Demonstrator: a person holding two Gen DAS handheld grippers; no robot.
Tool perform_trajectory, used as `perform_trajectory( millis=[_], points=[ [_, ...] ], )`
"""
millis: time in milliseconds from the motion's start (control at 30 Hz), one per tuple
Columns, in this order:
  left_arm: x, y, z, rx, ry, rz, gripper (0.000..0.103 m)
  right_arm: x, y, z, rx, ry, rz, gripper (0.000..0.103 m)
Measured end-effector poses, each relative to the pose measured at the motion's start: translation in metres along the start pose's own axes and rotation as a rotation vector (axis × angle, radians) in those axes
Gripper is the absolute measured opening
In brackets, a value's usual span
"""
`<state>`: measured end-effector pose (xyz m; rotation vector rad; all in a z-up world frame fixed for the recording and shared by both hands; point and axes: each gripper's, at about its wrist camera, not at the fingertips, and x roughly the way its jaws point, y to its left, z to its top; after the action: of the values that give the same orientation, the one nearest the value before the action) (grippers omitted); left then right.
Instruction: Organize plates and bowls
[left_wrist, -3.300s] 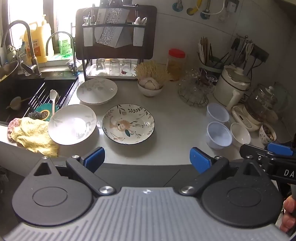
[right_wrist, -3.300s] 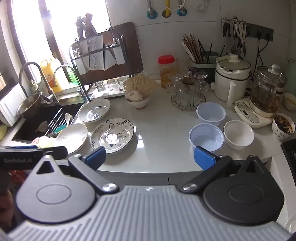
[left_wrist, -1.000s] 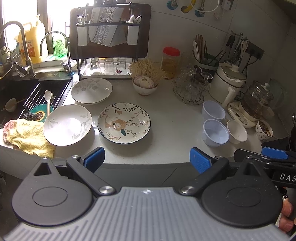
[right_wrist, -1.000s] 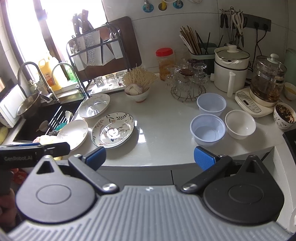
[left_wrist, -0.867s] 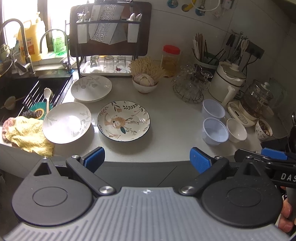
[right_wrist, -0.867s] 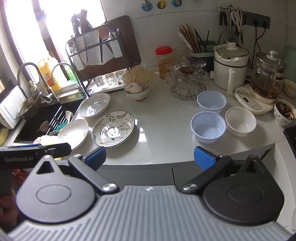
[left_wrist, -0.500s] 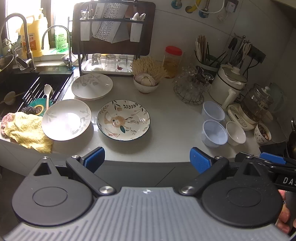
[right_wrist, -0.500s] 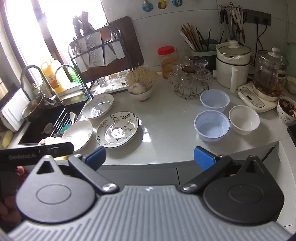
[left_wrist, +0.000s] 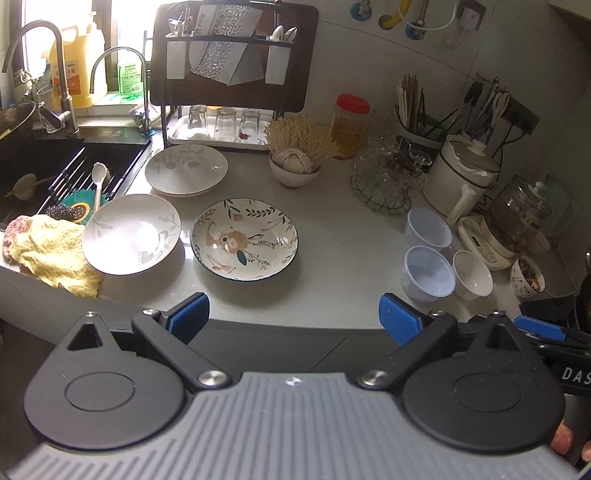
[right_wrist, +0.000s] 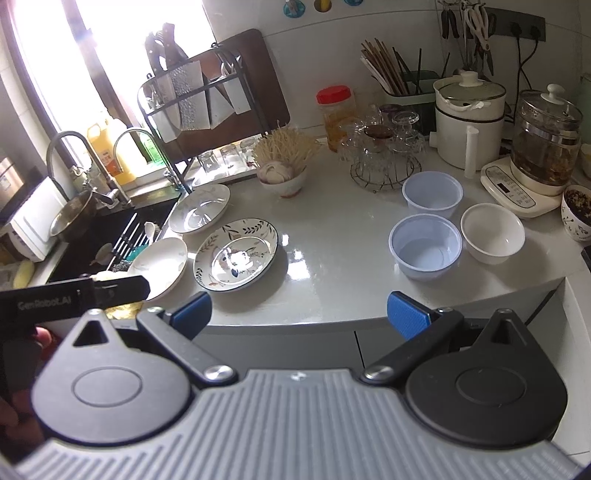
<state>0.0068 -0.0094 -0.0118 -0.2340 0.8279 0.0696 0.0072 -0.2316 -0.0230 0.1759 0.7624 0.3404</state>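
Three plates lie on the grey counter (left_wrist: 343, 251): a floral plate (left_wrist: 243, 239) in the middle, a white plate (left_wrist: 131, 233) left of it by the sink edge, and a pale plate (left_wrist: 185, 169) behind. Two bluish plastic bowls (right_wrist: 424, 245) (right_wrist: 432, 192) and a white bowl (right_wrist: 492, 232) sit to the right. My left gripper (left_wrist: 293, 319) is open and empty, held off the counter's front edge before the floral plate. My right gripper (right_wrist: 299, 312) is open and empty, off the front edge left of the bowls.
A black sink (left_wrist: 40, 166) with a yellow cloth (left_wrist: 55, 251) at its corner is on the left. A dish rack (left_wrist: 229, 92), garlic bowl (left_wrist: 293, 168), glass rack (left_wrist: 386, 177), white cooker (left_wrist: 469, 173), kettle (left_wrist: 517, 221) and a patterned cup (left_wrist: 526, 271) line the back and right.
Both grippers have drifted a little closer to the counter and slightly upward; the view has shifted. Nothing on the counter moved. Both grippers stay open.
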Motion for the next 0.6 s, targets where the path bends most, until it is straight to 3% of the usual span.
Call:
perform_trajectory(
  millis=[600],
  points=[
    [0.026,-0.023,0.000,-0.087,0.032,0.027,0.100,0.006,-0.034,0.009,-0.058,0.005,0.073,0.103]
  ],
)
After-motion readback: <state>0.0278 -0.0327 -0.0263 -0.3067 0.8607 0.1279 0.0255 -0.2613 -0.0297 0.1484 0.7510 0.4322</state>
